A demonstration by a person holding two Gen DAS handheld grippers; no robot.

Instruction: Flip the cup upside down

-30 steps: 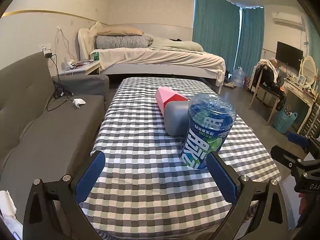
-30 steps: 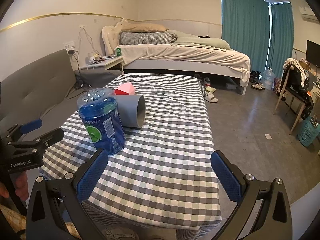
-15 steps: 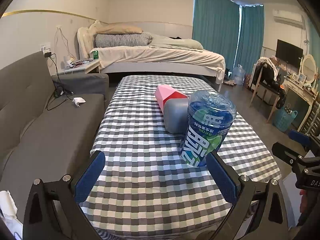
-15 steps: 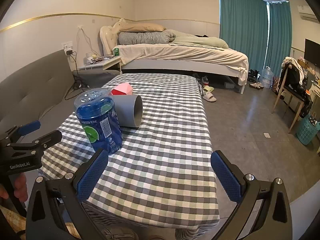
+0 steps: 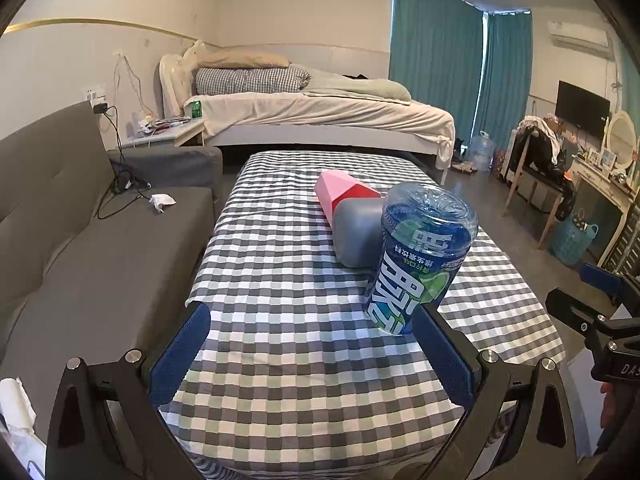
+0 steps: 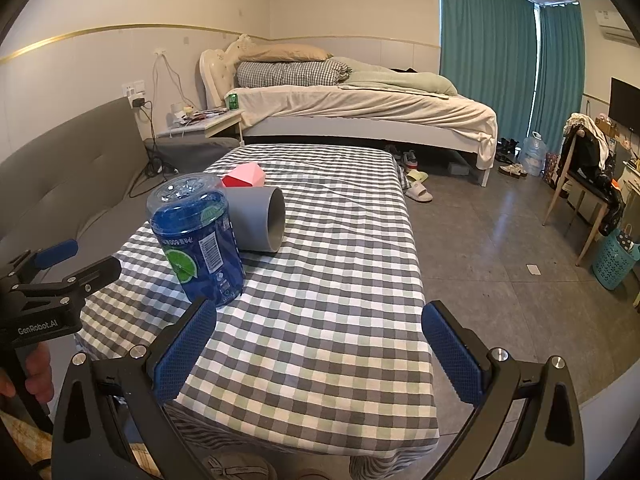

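A table draped in a grey, white and pale-green checked cloth [image 6: 328, 320] fills the middle of a bedroom, with a grey fabric sofa [image 5: 80, 248] along its left edge and a bed with beige bedding [image 6: 360, 108] past its far edge. The blue transparent plastic cup with a lime label [image 6: 198, 240] stands bottom-up near the table's near left corner, just before a grey cylindrical cup lying on its side [image 6: 260, 220] and a pink faceted box [image 6: 244, 176]. Teal curtains [image 6: 488, 60] hang on the far wall. Both the left gripper [image 5: 310, 354] and right gripper [image 6: 318, 350] are spread wide, holding nothing.
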